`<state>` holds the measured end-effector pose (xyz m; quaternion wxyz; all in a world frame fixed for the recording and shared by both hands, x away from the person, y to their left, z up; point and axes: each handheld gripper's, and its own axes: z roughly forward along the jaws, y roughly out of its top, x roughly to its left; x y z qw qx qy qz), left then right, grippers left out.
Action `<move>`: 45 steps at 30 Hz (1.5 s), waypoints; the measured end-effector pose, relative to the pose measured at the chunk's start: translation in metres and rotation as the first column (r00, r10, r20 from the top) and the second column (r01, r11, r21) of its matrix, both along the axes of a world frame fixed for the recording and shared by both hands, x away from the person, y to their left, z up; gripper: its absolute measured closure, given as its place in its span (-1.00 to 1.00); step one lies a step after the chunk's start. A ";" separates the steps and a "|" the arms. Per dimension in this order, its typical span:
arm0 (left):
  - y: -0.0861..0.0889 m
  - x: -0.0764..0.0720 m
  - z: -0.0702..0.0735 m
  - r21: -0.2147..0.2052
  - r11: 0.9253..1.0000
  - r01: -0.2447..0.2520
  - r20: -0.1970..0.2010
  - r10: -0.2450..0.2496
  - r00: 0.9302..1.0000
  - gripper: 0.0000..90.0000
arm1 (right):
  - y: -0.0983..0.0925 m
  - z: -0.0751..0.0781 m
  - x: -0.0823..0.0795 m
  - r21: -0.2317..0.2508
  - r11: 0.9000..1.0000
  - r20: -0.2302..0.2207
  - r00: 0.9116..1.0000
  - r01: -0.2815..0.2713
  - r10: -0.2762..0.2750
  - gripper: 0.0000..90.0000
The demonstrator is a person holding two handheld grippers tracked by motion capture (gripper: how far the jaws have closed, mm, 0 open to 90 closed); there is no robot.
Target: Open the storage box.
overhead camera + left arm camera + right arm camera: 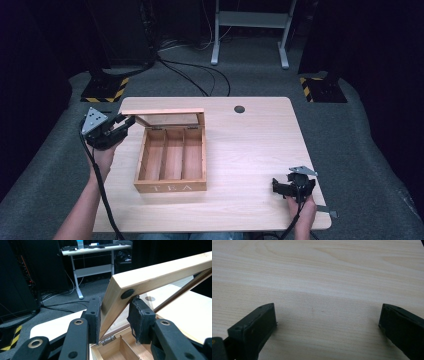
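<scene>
The left tongs (113,315) are clenched on the raised lid (160,272) of a wooden tea box: in the left gripper view one black pad presses the lid's outer side face and the other its inner side, close to the lid's corner, where a small dark round bumper sits. Below the tongs there, a metal hinge (108,340) and the box's dividers show. From the high view, the left tongs (122,127) meet the lid (163,112) at its left end, and the lid stands up along the far edge of the box (171,186), which lies left of the desk's middle with three long compartments open and the word TEA on its near wall.

The right tongs (325,322) are released, their two black jaws spread wide above bare wood with nothing between them. In the high view the right tongs (276,186) sit near the desk's (250,150) front right corner, well apart from the box.
</scene>
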<state>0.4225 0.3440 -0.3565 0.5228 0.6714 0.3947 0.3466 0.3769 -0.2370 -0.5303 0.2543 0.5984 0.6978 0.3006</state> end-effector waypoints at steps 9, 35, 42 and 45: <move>0.000 0.000 0.000 0.006 1.000 0.004 0.002 -0.004 1.000 0.39 | 0.000 0.000 0.000 0.000 1.000 0.000 1.000 0.000 0.000 -0.99; 0.000 -0.002 -0.001 0.010 1.000 0.006 0.004 -0.006 1.000 0.39 | 0.000 0.000 0.000 0.000 1.000 0.000 1.000 0.000 0.000 -0.99; 0.000 -0.002 -0.001 0.012 1.000 0.007 0.004 -0.007 1.000 0.39 | 0.000 0.000 0.000 0.000 1.000 0.000 1.000 0.000 0.000 -0.99; 0.000 -0.003 -0.001 0.011 1.000 0.006 0.004 -0.006 1.000 0.39 | 0.000 0.000 0.000 0.000 1.000 0.000 1.000 0.000 0.000 -0.99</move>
